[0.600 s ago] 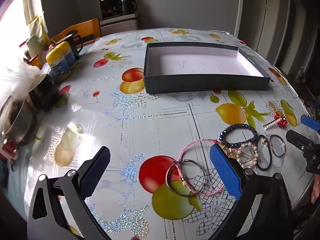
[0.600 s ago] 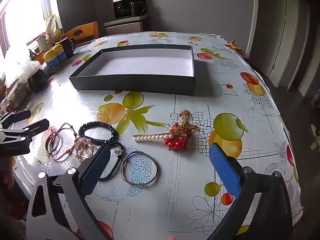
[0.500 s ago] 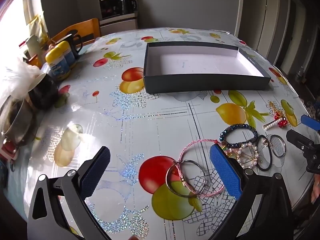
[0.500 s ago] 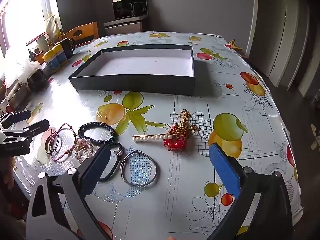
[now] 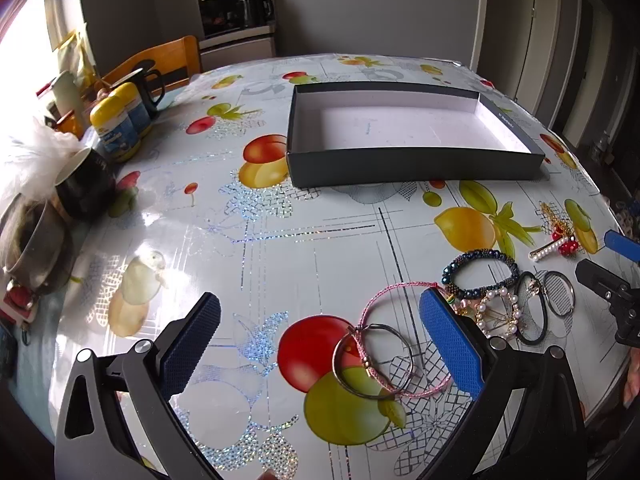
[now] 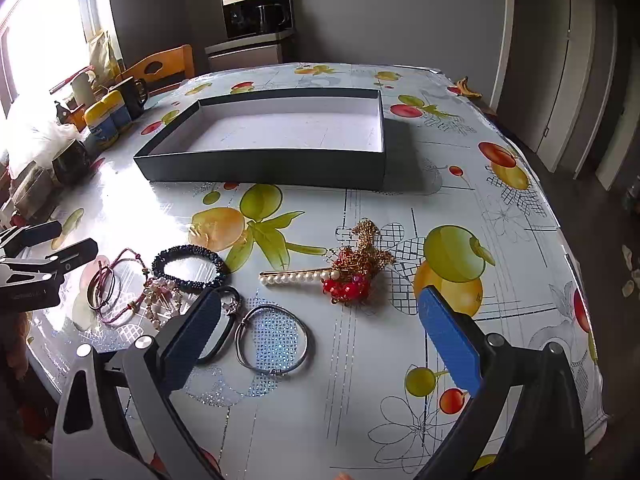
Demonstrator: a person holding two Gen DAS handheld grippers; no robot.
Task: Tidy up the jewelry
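Jewelry lies on the fruit-print tablecloth. A pink cord bracelet (image 5: 404, 344) and a metal bangle (image 5: 374, 362) lie between my open left gripper's (image 5: 320, 320) fingers, near the right one. A dark beaded bracelet (image 5: 480, 274), a pearl piece (image 5: 498, 314), a black hair tie (image 5: 532, 308) and a silver ring bangle (image 5: 560, 294) lie to the right. My right gripper (image 6: 320, 312) is open above the silver bangle (image 6: 272, 340), with a pearl pin (image 6: 296, 279) and a red-and-gold chain cluster (image 6: 356, 272) ahead. An empty dark box (image 6: 264, 166) stands beyond.
Mugs (image 5: 82, 186), yellow-lidded jars (image 5: 116, 124) and a wooden chair (image 5: 160, 60) crowd the table's left edge. The table's near edge (image 6: 592, 420) curves close on the right. A coffee machine (image 6: 256, 8) stands on a cabinet by the far wall.
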